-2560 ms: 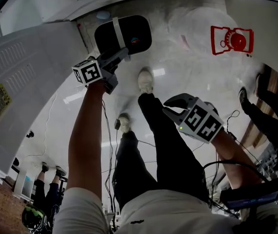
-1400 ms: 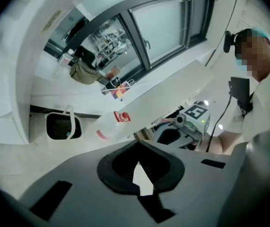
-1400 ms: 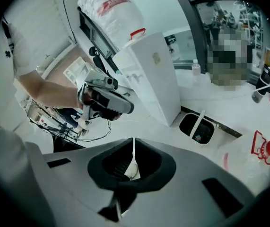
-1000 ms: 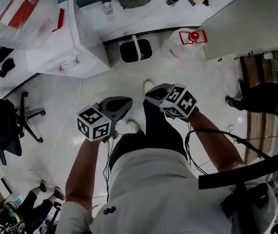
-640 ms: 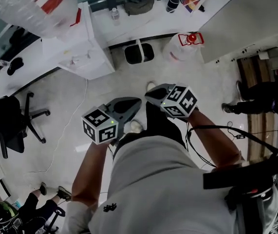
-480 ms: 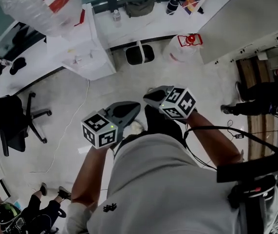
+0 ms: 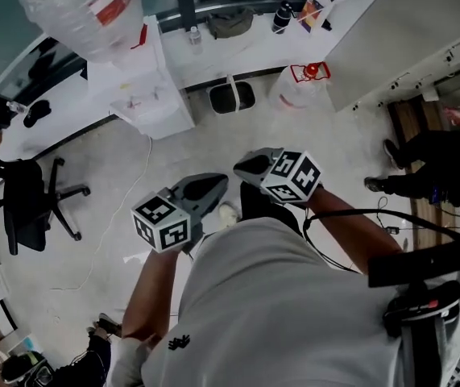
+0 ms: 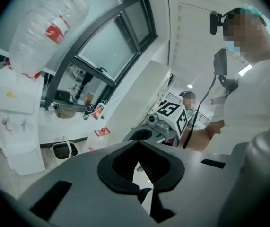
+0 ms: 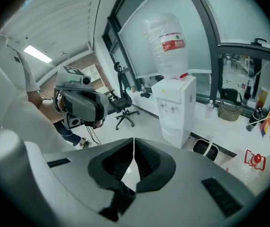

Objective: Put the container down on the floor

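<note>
The container (image 7: 231, 97), a small black bin with a white handle, stands on the floor by the white counter, far from both grippers. It also shows in the left gripper view (image 8: 65, 150) and the right gripper view (image 9: 204, 148). My left gripper (image 7: 217, 185) is held at waist height, shut and empty; its tips meet (image 8: 137, 145). My right gripper (image 7: 242, 168) hangs beside it, its jaws closing the last bit with nothing between them; the tips touch (image 9: 134, 141).
A water dispenser (image 7: 145, 79) with a big bottle stands left of the container. A clear bag with red print (image 7: 300, 85) lies to its right. An office chair (image 7: 28, 204) is at the left, a seated person's legs (image 7: 419, 172) at the right.
The left gripper has come away from the container's handle. The view has risen and the container looks farther off, still on the floor. Both grippers stay close together at the waist.
</note>
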A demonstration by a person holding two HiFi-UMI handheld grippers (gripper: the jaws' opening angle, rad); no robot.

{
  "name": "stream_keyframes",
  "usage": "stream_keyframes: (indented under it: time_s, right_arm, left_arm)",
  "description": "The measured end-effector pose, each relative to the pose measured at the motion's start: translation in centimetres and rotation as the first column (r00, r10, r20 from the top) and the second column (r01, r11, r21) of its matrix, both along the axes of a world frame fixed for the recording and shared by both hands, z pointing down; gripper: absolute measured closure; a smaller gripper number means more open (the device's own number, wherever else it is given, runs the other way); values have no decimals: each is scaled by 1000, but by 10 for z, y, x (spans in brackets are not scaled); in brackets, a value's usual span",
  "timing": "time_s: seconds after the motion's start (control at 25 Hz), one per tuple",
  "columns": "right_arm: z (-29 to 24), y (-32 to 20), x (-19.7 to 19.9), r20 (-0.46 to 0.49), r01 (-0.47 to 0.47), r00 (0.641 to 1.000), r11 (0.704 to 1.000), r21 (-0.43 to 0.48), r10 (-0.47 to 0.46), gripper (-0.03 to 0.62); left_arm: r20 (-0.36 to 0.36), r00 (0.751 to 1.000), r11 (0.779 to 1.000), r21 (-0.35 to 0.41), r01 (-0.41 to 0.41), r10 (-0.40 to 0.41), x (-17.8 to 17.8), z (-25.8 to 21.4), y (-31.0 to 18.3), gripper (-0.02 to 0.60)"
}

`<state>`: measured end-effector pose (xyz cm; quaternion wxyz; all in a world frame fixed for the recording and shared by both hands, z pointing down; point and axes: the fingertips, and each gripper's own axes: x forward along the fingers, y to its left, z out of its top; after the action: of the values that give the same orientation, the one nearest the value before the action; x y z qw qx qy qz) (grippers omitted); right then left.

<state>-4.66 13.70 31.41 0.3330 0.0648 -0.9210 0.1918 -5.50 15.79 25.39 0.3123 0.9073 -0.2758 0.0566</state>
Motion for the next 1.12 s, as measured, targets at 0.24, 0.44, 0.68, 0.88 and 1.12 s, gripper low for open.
stream_keyframes:
  time_s: [0.24, 0.44, 0.68, 0.88, 1.12]
  right_arm:
    - [-6, 11, -7, 7, 25, 1000, 999, 24, -25, 574]
    - [-11, 15, -12, 17, 38, 999, 999, 38, -39, 574]
    - [-8, 29, -12, 16, 53, 998, 998, 33, -53, 574]
    - [-6, 34, -16, 19, 60, 998, 998, 28, -61, 574]
    - [-5, 37, -17, 14, 74, 997, 997, 29, -75, 576]
  left_arm:
    - [14, 1000, 999, 35, 19, -20, -3, -8, 10, 572]
    - [0, 999, 999, 30, 42, -42, -6, -8, 16, 572]
    - [5, 999, 999, 19, 40, -41, -4, -3, 26, 572]
    - [8, 999, 999, 11, 45, -45, -6, 0, 30, 572]
    - [5, 999, 999, 1, 52, -52, -6, 4, 33, 572]
